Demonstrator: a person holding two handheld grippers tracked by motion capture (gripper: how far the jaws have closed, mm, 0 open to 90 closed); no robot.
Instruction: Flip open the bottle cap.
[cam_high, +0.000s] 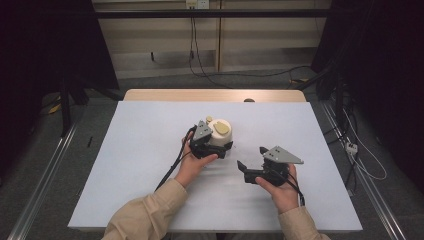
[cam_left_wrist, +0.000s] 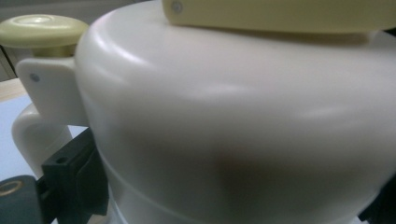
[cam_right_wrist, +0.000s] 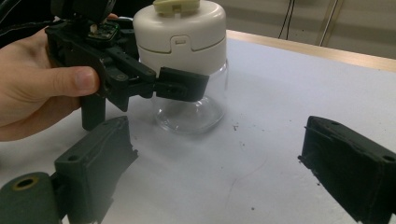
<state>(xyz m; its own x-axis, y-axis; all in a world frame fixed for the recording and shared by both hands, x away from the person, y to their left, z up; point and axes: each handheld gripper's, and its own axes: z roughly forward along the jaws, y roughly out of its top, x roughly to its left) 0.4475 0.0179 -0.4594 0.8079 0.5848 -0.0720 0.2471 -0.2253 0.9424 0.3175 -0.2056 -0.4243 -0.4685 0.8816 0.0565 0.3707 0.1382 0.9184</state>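
The left gripper (cam_high: 212, 145) hides the near side of the clear glass jar with a cream plastic lid (cam_high: 220, 132), its fingers pinching the jar at the middle of the white-covered counter (cam_high: 140, 165). The right gripper (cam_high: 252, 165) hovers to the right with fingers spread; cables trail across the dim floor beyond.

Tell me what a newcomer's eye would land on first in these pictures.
First the glass jar with its bulky cream lid, standing mid-table on the white sheet. The left gripper has its jaws around the jar, just under the lid. The right gripper hangs open to the jar's right, holding nothing.
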